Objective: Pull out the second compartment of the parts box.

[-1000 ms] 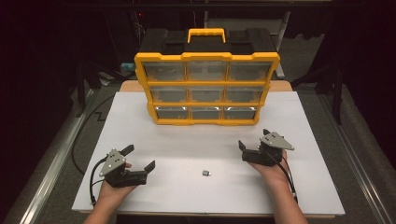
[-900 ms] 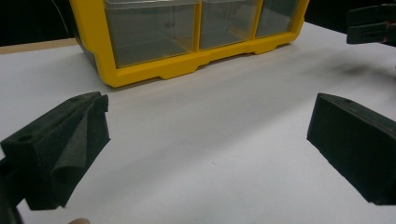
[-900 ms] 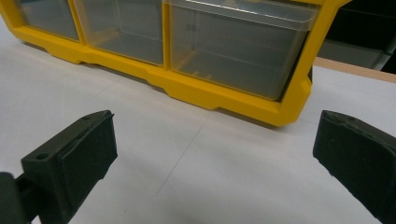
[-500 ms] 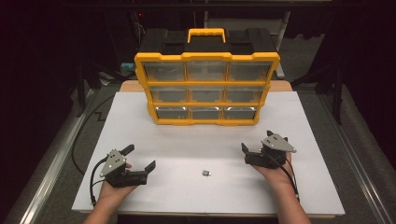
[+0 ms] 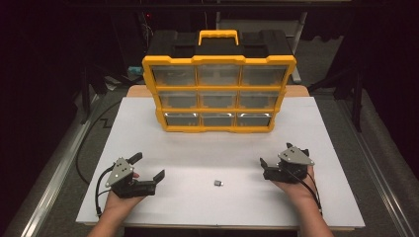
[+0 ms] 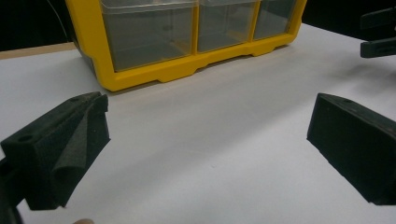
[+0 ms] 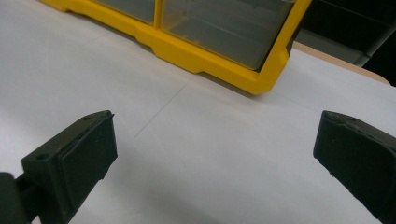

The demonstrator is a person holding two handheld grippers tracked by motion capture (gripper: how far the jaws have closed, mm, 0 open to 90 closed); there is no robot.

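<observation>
Both tools, left tool (image 5: 148,174) and right tool (image 5: 272,163), rest low on the counter (image 5: 197,148) with jaws apart. I keep them flanking the small metal piece (image 5: 218,183), lying between them, ready for picking.

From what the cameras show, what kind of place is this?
Probably a lab or test bench: a white board serves as the worktop, a yellow drawer organizer stands on it, and dark metal frames stand around the table.
</observation>
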